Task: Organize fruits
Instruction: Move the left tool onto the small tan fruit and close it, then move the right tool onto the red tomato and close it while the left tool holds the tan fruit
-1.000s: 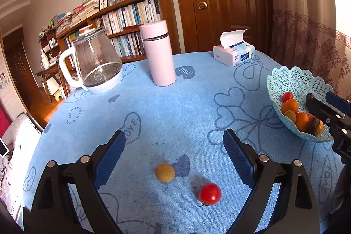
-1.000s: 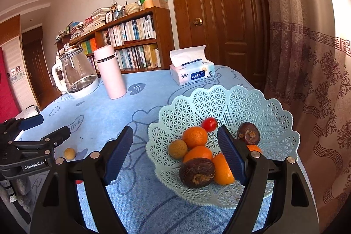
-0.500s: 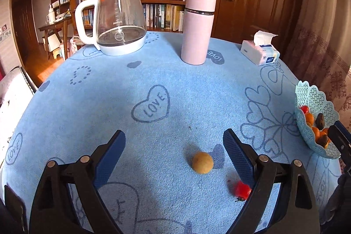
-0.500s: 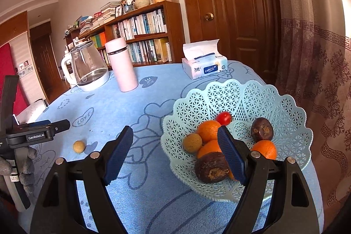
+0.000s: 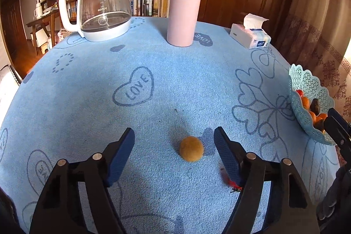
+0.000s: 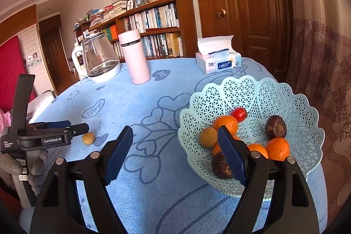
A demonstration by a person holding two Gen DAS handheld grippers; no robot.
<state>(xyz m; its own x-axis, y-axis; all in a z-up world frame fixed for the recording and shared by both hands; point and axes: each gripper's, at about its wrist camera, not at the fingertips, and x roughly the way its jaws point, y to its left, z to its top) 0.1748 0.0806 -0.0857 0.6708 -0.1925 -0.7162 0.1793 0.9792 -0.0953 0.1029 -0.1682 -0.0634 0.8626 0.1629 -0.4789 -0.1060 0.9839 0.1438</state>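
A small tan round fruit (image 5: 191, 149) lies on the blue tablecloth between the fingers of my left gripper (image 5: 173, 139). The jaws are closing; the fruit sits nearer the right finger, and neither pad touches it. A red cherry tomato (image 5: 233, 183) peeks out from behind that right finger. From the right wrist, the left gripper (image 6: 74, 129) points at the tan fruit (image 6: 88, 138). My right gripper (image 6: 174, 135) hangs open and empty, its right finger over the near rim of the pale green lattice basket (image 6: 252, 91). The basket holds oranges (image 6: 226, 122), a tomato (image 6: 239, 113), dark fruits (image 6: 275, 126) and a tan fruit (image 6: 208, 137).
A glass kettle (image 5: 103, 6), a pink flask (image 5: 183, 12) and a tissue box (image 5: 251, 36) stand along the table's far side. The basket (image 5: 311, 89) sits at the right edge, by a curtain. A bookshelf and a wooden door are behind.
My left gripper has dropped lower and closed in on the tan fruit, and its jaws have narrowed. The red tomato has slipped behind its right finger. The right gripper has hardly moved.
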